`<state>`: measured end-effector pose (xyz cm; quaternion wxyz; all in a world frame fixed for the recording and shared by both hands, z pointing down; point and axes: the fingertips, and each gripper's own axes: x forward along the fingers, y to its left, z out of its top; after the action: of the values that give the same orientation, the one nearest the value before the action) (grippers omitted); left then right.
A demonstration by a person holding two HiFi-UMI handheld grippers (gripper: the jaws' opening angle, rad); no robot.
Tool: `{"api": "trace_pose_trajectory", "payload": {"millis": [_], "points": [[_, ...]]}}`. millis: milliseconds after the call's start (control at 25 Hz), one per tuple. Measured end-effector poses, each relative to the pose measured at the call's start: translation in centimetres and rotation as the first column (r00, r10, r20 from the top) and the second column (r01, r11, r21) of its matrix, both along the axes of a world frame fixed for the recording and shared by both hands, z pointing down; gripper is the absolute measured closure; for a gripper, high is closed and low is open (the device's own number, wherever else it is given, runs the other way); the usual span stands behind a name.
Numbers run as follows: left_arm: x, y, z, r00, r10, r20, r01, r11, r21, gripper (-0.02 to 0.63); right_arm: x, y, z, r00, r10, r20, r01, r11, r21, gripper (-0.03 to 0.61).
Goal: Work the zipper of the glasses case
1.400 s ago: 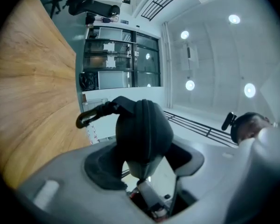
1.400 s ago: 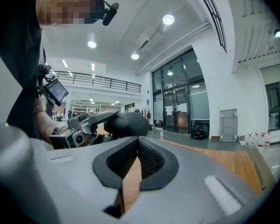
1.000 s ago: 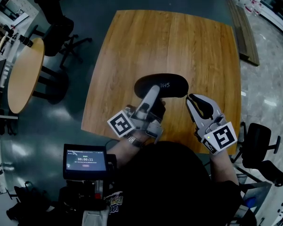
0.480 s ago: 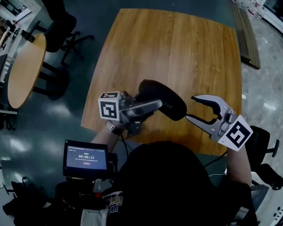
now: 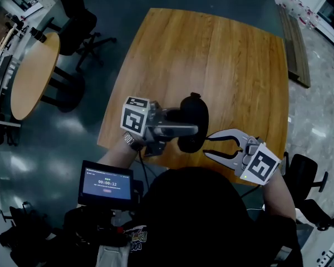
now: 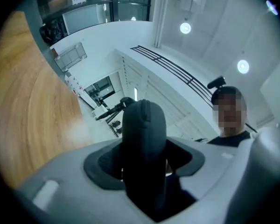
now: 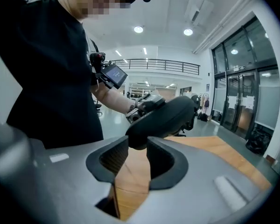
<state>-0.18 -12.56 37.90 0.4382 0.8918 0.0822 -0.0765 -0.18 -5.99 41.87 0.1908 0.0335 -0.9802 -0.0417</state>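
Left gripper (image 5: 189, 129) is clamped across the glasses case (image 5: 193, 111), jaws pressed on both of its sides. It holds the case up off the counter (image 5: 234, 65), over the near edge, long axis running roughly away from us. In the left gripper view the case stands on end between the jaws and the zipper seam (image 6: 143, 107) runs over its rounded top. Right gripper (image 5: 206, 144) sits just beside the near end of the case with its jaws apart. They have just been closing, but there's nothing between the pads. In the right gripper view the case end sits just past the jaw tips, and we can't tell whether it touches them. We can't make out the zipper pull in any view; the small bump at the far end of the case in the head view may be it, not sure. Our read is that we're in the set-up step: case secured and presented, zipper not yet taken. Next, the right gripper has to find the pull tab, line its jaws up across it and pinch it. Then it draws along the seam while the left gripper keeps the case from twisting. The tab is small and the case curves, so alignment matters more than force.
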Motion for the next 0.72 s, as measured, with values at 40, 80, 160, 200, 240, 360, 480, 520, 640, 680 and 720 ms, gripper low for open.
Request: {"api": "trace_pose_trajectory", "payload": {"millis": [40,80,160,200,240,360,480,520,640,680,720], "points": [[0.0,0.3,0.2,1.000,0.024,-0.003,-0.024,1.000,-0.016,0.354,-0.3,0.6,0.2,1.000,-0.028,-0.003,0.028,1.000,-0.009,0.449],[0.0,0.6,0.3,0.999,0.054,-0.010,-0.054,0.998,-0.035,0.354,-0.5,1.2,0.2,0.998,-0.063,-0.007,0.062,0.998,-0.018,0.449],[0.1,1.4,0.4,0.993,0.116,-0.033,-0.118,0.991,-0.070,0.354,-0.2,2.0,-0.8,0.994,-0.109,0.022,0.110,0.993,-0.051,0.439],[0.2,1.9,0.4,0.988,0.149,-0.038,-0.152,0.985,-0.082,0.354,0.2,1.9,-2.2,0.993,-0.088,0.076,0.094,0.991,-0.090,0.434],[0.3,2.4,0.5,0.982,0.187,-0.033,-0.189,0.978,-0.087,0.354,0.7,1.3,-3.8,0.990,-0.037,0.134,0.056,0.988,-0.141,0.428],[0.7,4.9,0.9,0.937,0.347,0.030,-0.343,0.935,-0.088,0.354,2.2,-0.7,-6.2,0.997,-0.059,0.040,0.062,0.993,-0.097,0.383],[1.7,7.4,1.5,0.859,0.497,0.120,-0.489,0.867,-0.095,0.354,2.0,-0.7,-4.9,0.926,-0.227,-0.302,0.257,0.964,0.065,0.302],[2.0,8.0,1.7,0.836,0.529,0.147,-0.520,0.849,-0.097,0.354,1.7,-0.5,-4.3,0.888,-0.260,-0.378,0.311,0.947,0.078,0.271],[2.9,9.3,2.5,0.785,0.590,0.190,-0.581,0.807,-0.106,0.353,0.7,0.8,-2.8,0.812,-0.358,-0.461,0.419,0.908,0.033,0.243],[3.1,9.7,2.8,0.772,0.605,0.195,-0.596,0.796,-0.110,0.353,0.4,1.3,-2.2,0.793,-0.387,-0.470,0.445,0.895,0.015,0.243],[3.3,10.0,3.0,0.760,0.618,0.200,-0.608,0.785,-0.114,0.353,0.1,1.8,-1.7,0.773,-0.414,-0.481,0.471,0.882,-0.002,0.242]]}}
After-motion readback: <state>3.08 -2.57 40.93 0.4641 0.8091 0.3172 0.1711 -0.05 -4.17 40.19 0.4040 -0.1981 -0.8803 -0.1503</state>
